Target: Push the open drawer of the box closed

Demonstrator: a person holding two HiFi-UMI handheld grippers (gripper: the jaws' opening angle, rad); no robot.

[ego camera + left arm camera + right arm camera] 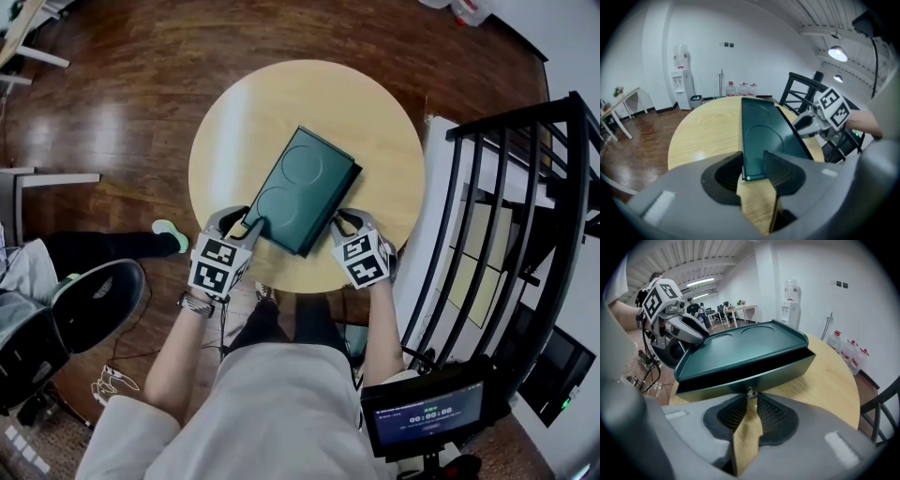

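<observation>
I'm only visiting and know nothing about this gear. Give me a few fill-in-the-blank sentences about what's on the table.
1. The green box lies on a wooden table whose top is ____ in shape.
2. The left gripper is clamped on one ____ of the box.
3. The right gripper grips the small ____ on the front of the slightly open drawer.
Missing words: round; corner; knob.

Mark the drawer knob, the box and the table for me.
drawer knob [750, 393], right gripper view, its small metal tip.
box [302, 186], head view, middle of its top.
table [253, 108], head view, bare wood.
</observation>
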